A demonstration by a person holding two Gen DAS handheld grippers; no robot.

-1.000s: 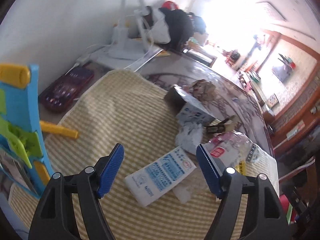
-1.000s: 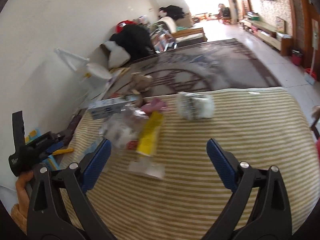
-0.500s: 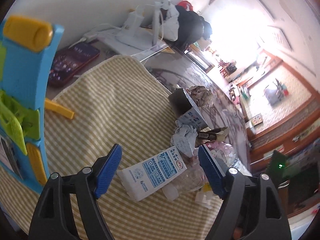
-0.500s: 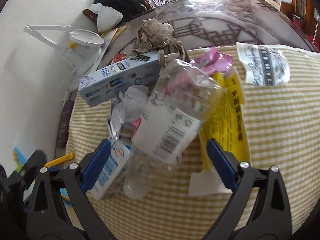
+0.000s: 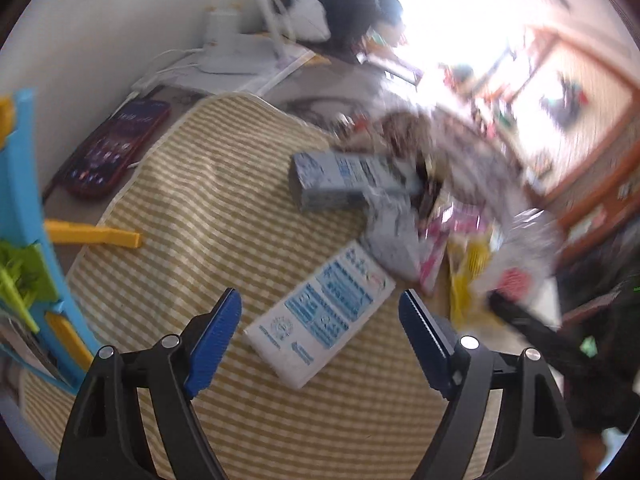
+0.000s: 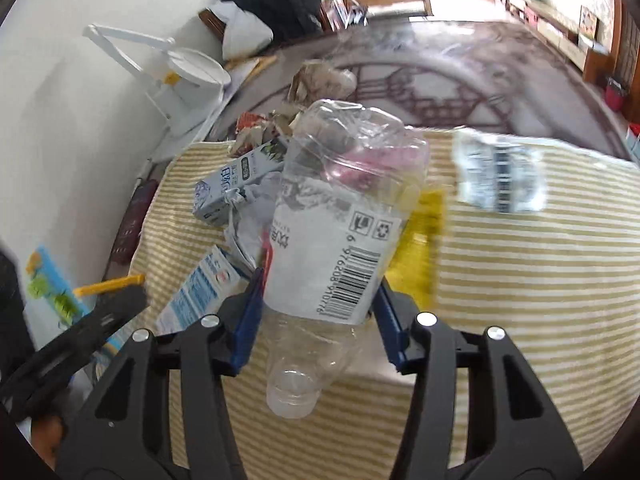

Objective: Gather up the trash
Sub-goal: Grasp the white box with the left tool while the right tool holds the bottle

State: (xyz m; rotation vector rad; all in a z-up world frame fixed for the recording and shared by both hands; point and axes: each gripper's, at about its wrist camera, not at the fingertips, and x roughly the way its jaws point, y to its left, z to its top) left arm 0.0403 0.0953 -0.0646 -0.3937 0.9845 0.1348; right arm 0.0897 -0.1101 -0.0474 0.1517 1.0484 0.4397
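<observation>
1. Trash sits in one loose heap on a striped mat [image 6: 520, 280], yellow and cream; the mat lies on a table.
2. Left to right in the right wrist view: one flat white packet with blue print [image 6: 200, 292], one grey-blue carton [image 6: 230, 180], one crumpled grey-white wrapper [image 6: 248, 216], one clear plastic bottle [image 6: 340, 240], one yellow wrapper [image 6: 420, 256], one crumpled printed wrapper [image 6: 500, 178] lying apart on the right.
3. One brown paper wad [image 6: 320, 80] lies beyond the mat edge; something pink shows only through the bottle.
4. Right gripper [image 6: 320, 312]: jaws closing, blue pads touching the bottle's labelled body on both sides. Neck points toward the camera; no cap visible.
5. Left gripper [image 5: 320, 336]: jaws wide and opening, hovering over the mat with nothing gripped; one end of the white packet [image 5: 320, 312] lies between the fingers, untouched.
6. Left of the mat: one dark red phone [image 5: 112, 148], one yellow clip [image 5: 92, 236], one blue plastic toy [image 5: 28, 216] cut off by the frame edge.
7. Left wrist view is smeared on its right side; heap items there are hard to separate.
8. Bottle hides the heap's middle.
</observation>
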